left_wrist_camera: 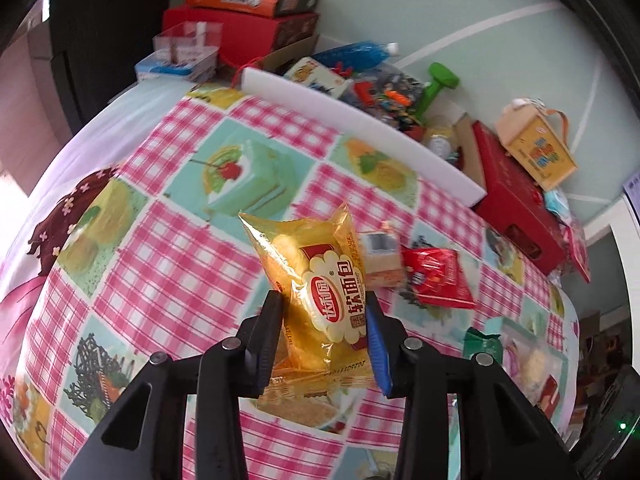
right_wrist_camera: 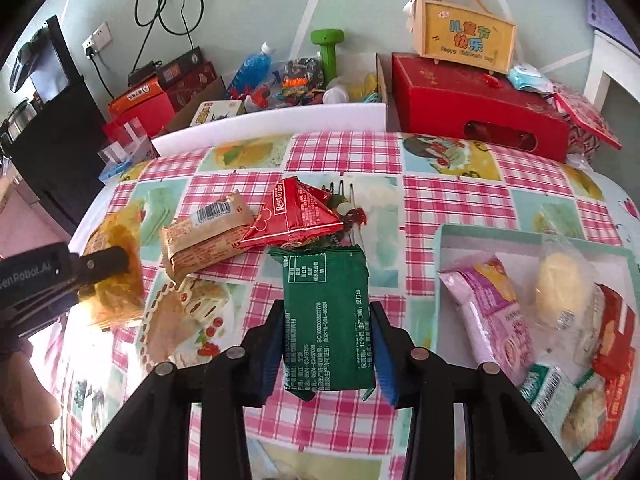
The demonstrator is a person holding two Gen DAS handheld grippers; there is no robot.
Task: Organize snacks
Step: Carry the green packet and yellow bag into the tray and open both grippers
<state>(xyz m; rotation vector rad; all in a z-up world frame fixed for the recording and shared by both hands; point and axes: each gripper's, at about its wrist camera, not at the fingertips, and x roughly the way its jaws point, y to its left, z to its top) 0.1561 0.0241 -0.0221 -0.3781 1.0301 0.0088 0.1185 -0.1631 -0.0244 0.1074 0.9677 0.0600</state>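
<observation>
My left gripper (left_wrist_camera: 323, 308) is shut on a golden bread packet (left_wrist_camera: 316, 284), held clear above the checked tablecloth (left_wrist_camera: 168, 256). In the right wrist view the same golden bread packet (right_wrist_camera: 114, 280) hangs at the far left in the left gripper (right_wrist_camera: 102, 264). My right gripper (right_wrist_camera: 326, 320) is shut on a green snack packet (right_wrist_camera: 326, 320), printed back facing up. Beyond it on the cloth lie a red triangular packet (right_wrist_camera: 294, 214) and a tan wafer packet (right_wrist_camera: 206, 236). A pale green tray (right_wrist_camera: 444, 240) at the right holds several snacks, among them a pink packet (right_wrist_camera: 492, 312).
A white foam strip (right_wrist_camera: 272, 124) borders the cloth's far side. Behind it are red boxes (right_wrist_camera: 476, 108), a yellow gift box (right_wrist_camera: 464, 36), a green dumbbell (right_wrist_camera: 328, 50), a blue bottle (right_wrist_camera: 254, 64) and toys. A clear plastic box (right_wrist_camera: 124, 144) stands at the back left.
</observation>
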